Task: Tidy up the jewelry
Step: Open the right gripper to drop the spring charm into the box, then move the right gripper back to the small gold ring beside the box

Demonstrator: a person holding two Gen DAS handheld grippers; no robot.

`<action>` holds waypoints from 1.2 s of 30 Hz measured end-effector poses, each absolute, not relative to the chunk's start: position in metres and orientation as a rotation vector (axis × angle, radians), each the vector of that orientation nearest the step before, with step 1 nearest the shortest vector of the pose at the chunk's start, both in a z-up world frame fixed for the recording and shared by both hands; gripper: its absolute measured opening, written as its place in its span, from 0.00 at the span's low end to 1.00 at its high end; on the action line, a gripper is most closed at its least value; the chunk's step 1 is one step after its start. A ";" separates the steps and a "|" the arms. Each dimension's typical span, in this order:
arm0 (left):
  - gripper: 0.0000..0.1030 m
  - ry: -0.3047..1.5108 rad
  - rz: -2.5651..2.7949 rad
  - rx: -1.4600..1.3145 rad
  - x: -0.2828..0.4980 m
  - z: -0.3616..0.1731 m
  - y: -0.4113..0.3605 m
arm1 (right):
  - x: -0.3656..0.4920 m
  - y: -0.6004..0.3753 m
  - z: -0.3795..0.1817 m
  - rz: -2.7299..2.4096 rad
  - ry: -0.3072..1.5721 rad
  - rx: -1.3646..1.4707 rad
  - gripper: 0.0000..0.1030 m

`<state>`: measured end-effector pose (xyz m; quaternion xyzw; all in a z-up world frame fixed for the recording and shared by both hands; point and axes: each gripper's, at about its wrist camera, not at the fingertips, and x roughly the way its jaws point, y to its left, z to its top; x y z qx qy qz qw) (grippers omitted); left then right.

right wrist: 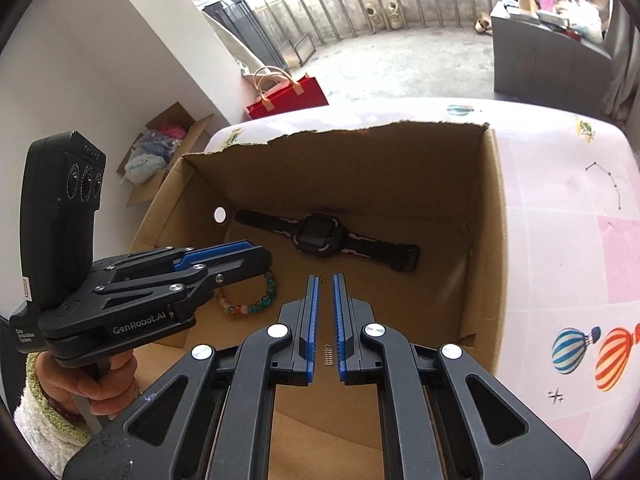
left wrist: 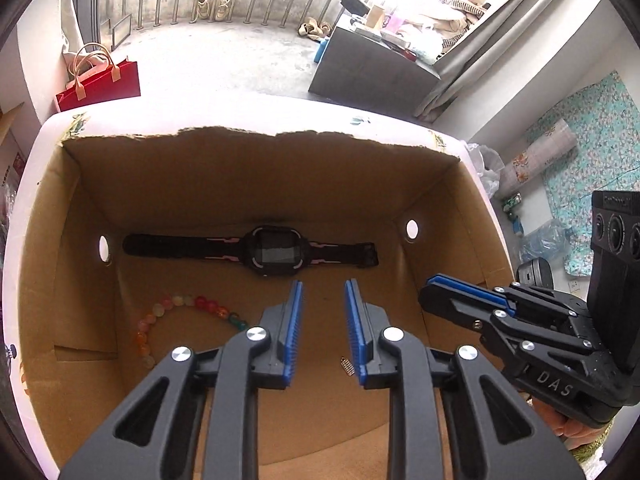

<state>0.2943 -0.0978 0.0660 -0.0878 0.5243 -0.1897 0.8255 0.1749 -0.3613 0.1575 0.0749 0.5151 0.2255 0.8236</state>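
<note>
Both grippers, left (left wrist: 320, 292) and right (right wrist: 324, 284), hang released and empty over the cardboard box (left wrist: 248, 172). At twelve o'clock lies the watch (left wrist: 276, 251), light, its strap floppy; likely best pinched at the stiff case. Slippery bead bracelet (left wrist: 176, 320) at nine.

Bare box floor (left wrist: 328, 412) lies between watch (left wrist: 276, 251) and bracelet (left wrist: 176, 320).

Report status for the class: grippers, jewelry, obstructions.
Left gripper open, empty. Right gripper slightly open, empty. Watch, bead bracelet in box. Nothing obstructing.
</note>
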 end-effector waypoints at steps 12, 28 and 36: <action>0.31 0.872 -0.507 -0.104 0.196 0.125 -0.067 | 0.089 -0.377 0.224 0.526 0.838 0.124 0.26; 0.55 1.011 -0.307 -0.012 0.067 -0.002 -0.040 | -0.030 -0.365 0.130 0.483 0.948 0.166 0.37; 0.55 0.964 -0.295 0.064 0.070 -0.012 -0.060 | -0.025 -0.349 0.105 0.453 0.976 0.101 0.35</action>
